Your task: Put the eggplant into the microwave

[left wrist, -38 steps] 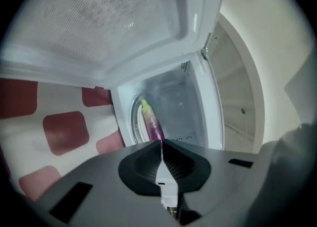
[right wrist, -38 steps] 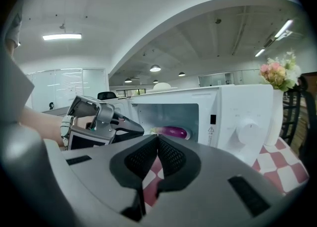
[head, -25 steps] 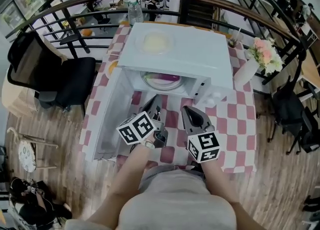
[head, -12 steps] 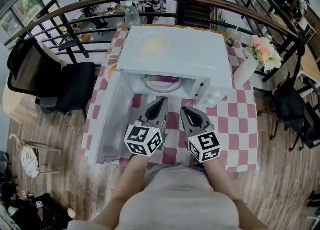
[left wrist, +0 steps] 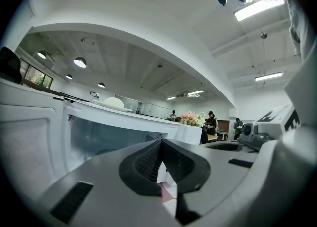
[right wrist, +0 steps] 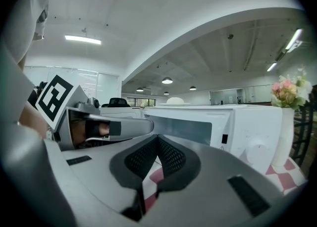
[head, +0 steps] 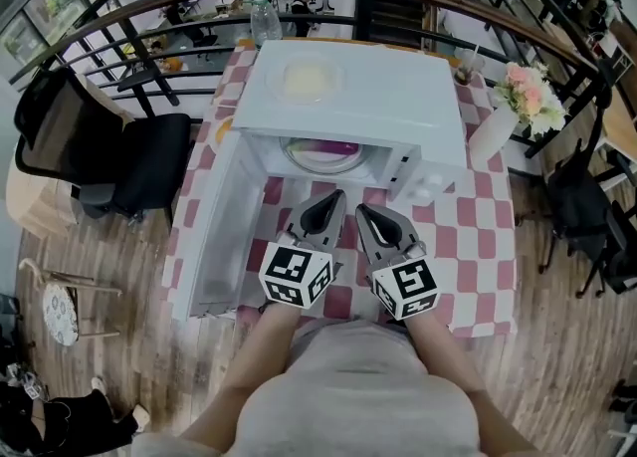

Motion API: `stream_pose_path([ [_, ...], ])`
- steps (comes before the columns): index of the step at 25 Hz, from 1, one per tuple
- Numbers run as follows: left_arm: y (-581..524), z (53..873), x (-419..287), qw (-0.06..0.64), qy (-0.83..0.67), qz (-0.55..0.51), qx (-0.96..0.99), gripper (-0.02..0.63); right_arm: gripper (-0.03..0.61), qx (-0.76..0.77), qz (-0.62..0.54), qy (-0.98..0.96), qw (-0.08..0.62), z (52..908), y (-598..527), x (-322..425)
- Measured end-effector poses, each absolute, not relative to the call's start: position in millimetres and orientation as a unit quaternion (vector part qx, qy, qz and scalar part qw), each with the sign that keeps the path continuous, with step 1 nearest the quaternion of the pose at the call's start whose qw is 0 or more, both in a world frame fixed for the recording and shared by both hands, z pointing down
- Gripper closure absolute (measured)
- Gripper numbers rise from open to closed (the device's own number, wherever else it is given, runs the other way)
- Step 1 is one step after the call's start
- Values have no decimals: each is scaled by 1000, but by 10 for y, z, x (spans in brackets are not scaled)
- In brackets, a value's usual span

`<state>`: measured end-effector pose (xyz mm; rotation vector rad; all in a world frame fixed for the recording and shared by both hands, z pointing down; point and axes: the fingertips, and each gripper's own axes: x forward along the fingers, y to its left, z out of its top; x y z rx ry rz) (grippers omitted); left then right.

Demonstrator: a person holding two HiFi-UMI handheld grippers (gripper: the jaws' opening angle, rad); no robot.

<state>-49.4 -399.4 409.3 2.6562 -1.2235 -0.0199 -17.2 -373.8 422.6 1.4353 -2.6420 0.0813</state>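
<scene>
**Regrouping With the Eggplant Already Inside**

The left gripper (head: 334, 196) is rolling and drifting toward frame centre beside the right gripper (head: 361, 212). Both are sitting fully closed, gripping nothing. The eggplant (head: 324, 155) is lying inside the microwave (head: 358, 97), so placement looks done. The door (head: 221, 236) is hanging open at left, leaving the centre clear.

We look along our right gripper (right wrist: 158, 144), jaws pressed together and empty, toward a white microwave (right wrist: 237, 127). The left gripper (right wrist: 146, 126) reaches in from the left (marker cube (right wrist: 57, 100) showing), and pink flowers (right wrist: 290, 92) stand far right.
</scene>
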Motion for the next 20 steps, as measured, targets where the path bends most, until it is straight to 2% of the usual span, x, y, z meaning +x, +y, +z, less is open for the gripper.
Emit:
stream_pose_path([
  [20, -3883, 4134, -408, 103, -408, 11, 907, 611, 555, 486, 20, -871, 62, 4182, -3676, -133],
])
